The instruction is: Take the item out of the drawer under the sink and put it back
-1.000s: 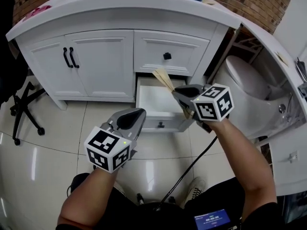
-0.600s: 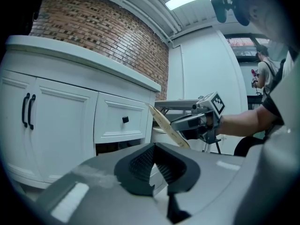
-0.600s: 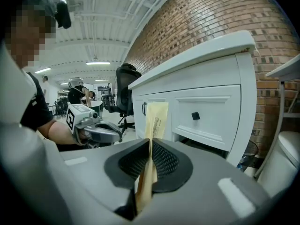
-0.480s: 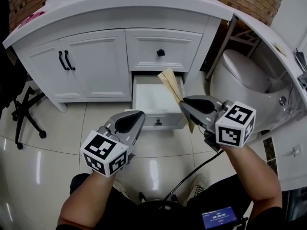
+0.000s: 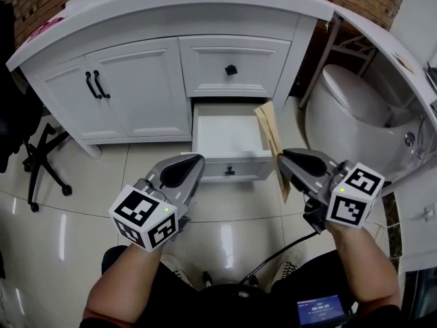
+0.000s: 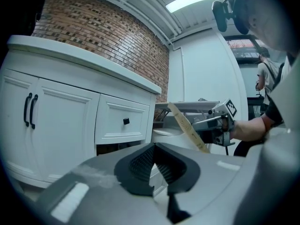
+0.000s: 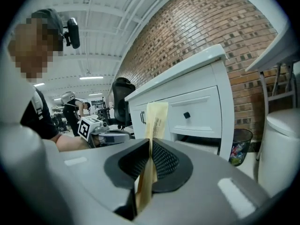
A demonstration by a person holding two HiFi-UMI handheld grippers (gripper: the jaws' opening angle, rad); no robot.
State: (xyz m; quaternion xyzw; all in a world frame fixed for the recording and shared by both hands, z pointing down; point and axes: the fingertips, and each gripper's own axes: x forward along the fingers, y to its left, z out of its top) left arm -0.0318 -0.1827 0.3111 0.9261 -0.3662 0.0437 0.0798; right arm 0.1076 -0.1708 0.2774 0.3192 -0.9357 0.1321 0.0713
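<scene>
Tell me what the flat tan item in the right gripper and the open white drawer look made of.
The flat tan envelope-like item: probably kraft paper, matte; thin, slightly bent, small print, pinched in the right gripper. The open white drawer: likely painted wood or board, satin; even white colour, soft sheen. Its small black knob: possibly metal; cannot tell.

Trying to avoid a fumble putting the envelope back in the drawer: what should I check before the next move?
1. Right gripper shut on envelope: ok.
2. Drawer pulled open: ok.
3. Drawer floor bare where visible: ok.
4. Envelope centred over the opening: not ok, it lines up with the drawer's right edge.
5. Left gripper shut, empty, clear of the opening: ok.
</scene>
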